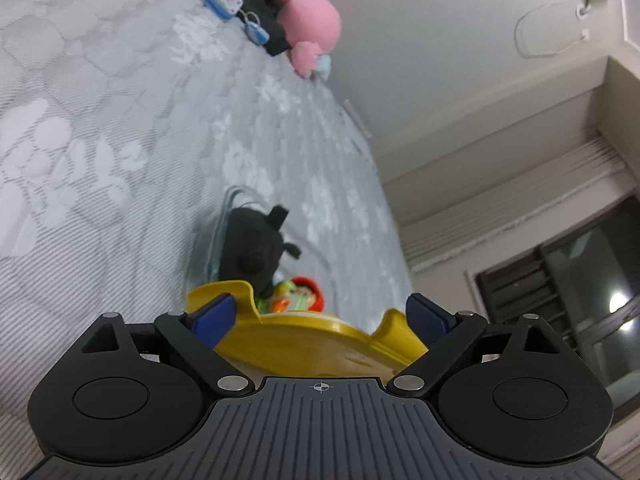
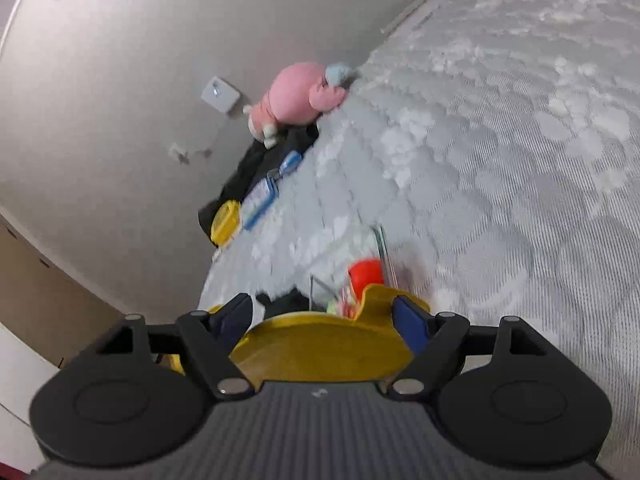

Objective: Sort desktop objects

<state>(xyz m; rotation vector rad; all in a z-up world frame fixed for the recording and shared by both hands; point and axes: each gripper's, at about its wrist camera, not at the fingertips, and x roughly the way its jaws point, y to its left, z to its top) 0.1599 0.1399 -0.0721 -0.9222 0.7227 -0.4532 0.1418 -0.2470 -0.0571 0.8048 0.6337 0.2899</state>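
Both the left gripper (image 1: pixel 319 314) and the right gripper (image 2: pixel 326 320) have fingers clamped on a glossy yellow tray (image 1: pixel 320 340), its scalloped rim between them.

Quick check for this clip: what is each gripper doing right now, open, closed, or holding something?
Left gripper: closed on the yellow tray, one finger on each side.
Right gripper: closed on the same yellow tray.

Glossy yellow plastic tray (image 1: pixel 320 334), seemingly, on matt woven mattress cloth (image 1: pixel 100 140).
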